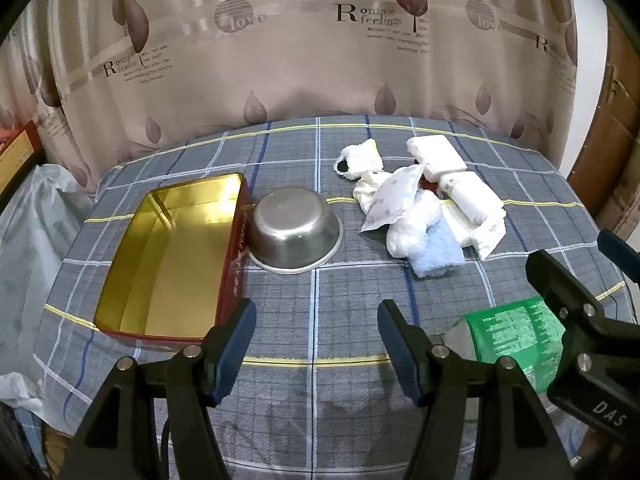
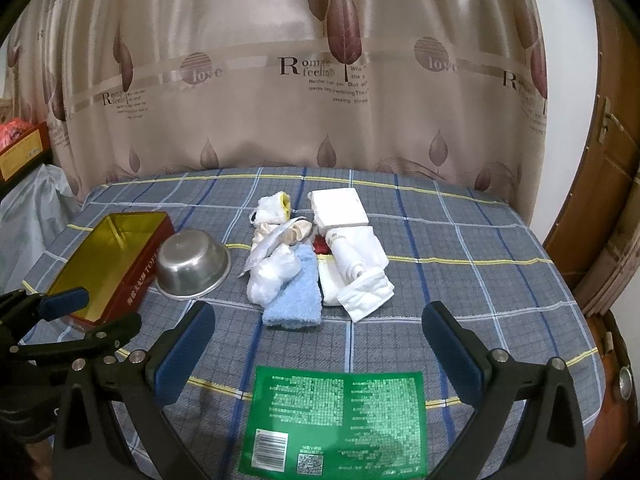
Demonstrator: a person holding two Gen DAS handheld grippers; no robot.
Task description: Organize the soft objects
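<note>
Two hand-held grippers hover over the grey plaid surface (image 2: 460, 248), the left hand-held gripper (image 1: 316, 344) and right hand-held gripper (image 2: 318, 350) both spread wide and empty. Ahead lies a heap of white soft packets (image 2: 340, 240) with a light-blue fluffy towel (image 2: 294, 300), right of an upturned steel bowl (image 2: 192, 264) and an open gold-lined red tin box (image 1: 168, 256). A flat green printed pouch (image 2: 340, 420) lies below the right one.

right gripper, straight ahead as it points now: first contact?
Likely the green packet, lying flat between the open fingers of the right gripper if it runs low. Higher, it would pass over to the blue towel fronting the soft pile; height unclear.
</note>
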